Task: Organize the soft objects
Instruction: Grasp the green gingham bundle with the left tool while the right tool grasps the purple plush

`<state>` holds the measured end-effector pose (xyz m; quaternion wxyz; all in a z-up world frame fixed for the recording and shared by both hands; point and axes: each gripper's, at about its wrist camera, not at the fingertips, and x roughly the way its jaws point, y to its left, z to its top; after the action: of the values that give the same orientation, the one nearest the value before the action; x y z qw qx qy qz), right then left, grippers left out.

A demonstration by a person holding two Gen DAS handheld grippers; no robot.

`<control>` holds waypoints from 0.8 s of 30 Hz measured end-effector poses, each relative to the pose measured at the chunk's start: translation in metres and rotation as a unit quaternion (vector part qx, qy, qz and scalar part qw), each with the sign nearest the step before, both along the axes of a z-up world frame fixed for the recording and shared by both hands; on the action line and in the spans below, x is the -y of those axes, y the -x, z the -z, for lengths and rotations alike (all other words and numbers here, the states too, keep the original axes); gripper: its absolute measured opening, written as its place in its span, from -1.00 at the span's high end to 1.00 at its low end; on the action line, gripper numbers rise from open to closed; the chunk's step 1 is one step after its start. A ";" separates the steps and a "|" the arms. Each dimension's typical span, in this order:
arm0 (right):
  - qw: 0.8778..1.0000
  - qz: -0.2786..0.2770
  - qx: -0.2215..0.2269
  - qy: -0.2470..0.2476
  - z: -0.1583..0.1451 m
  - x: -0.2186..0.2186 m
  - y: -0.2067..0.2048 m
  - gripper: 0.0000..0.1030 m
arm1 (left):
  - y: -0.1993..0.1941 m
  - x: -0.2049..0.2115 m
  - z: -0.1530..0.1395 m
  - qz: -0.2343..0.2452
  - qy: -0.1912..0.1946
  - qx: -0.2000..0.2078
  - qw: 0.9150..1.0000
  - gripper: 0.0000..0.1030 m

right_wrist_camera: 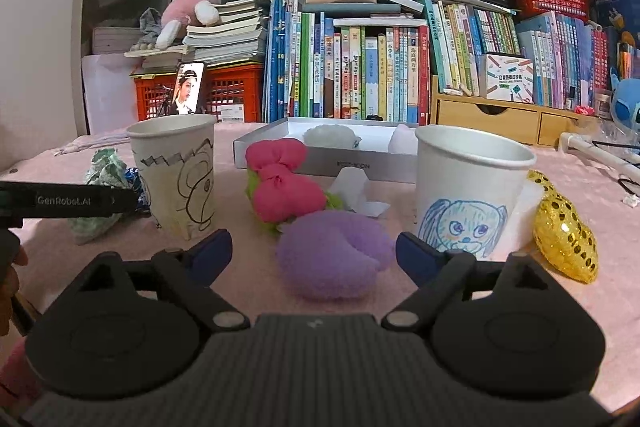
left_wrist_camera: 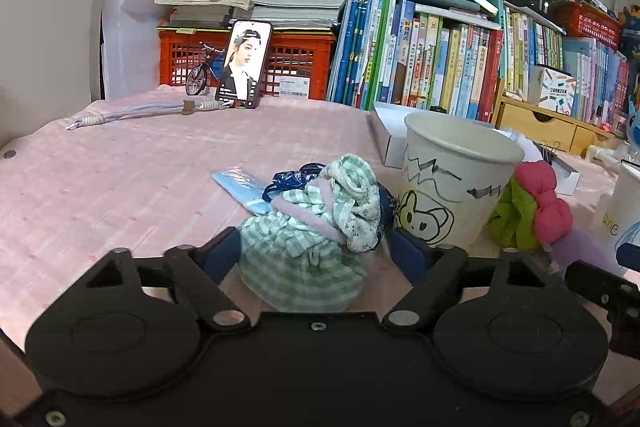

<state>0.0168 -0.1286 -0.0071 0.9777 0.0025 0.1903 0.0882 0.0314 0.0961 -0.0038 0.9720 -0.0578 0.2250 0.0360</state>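
Note:
My left gripper (left_wrist_camera: pixel 316 251) is open, its blue pads either side of a green checked cloth bundle (left_wrist_camera: pixel 308 247) with a floral scrunchie (left_wrist_camera: pixel 360 211) on top, on the pink tablecloth. A paper cup with a rabbit drawing (left_wrist_camera: pixel 452 187) stands just right of it. My right gripper (right_wrist_camera: pixel 314 251) is open around a fuzzy purple pouch (right_wrist_camera: pixel 332 259). A pink bow on green cloth (right_wrist_camera: pixel 280 183) lies behind it. A cup with a blue dog drawing (right_wrist_camera: pixel 468 187) stands to the right, beside a gold sequin item (right_wrist_camera: pixel 564 227).
A white box lid (right_wrist_camera: pixel 320 155) holds white and pink soft items at the back. A phone (left_wrist_camera: pixel 244 65) leans on an orange crate. Books and wooden drawers (right_wrist_camera: pixel 500 119) line the rear. A blue mask (left_wrist_camera: pixel 240 187) and a cable (left_wrist_camera: pixel 140 113) lie on the cloth.

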 end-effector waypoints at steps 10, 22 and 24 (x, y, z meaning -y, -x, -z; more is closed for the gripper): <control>1.000 0.015 -0.008 -0.010 0.006 0.000 -0.008 -0.60 | 0.008 0.004 0.004 -0.007 -0.018 -0.006 1.000 0.21; 1.000 0.015 -0.007 -0.012 0.003 0.004 -0.002 -0.10 | 0.028 0.019 -0.006 -0.006 -0.050 0.005 0.999 0.30; 1.000 0.013 -0.005 -0.013 0.002 0.004 0.000 -0.09 | 0.030 0.022 -0.010 -0.002 -0.050 0.008 0.999 0.30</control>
<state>0.0169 -0.1323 -0.0091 0.9776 0.0184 0.1943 0.0784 0.0014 0.0745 0.0063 0.9753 -0.0095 0.2151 0.0489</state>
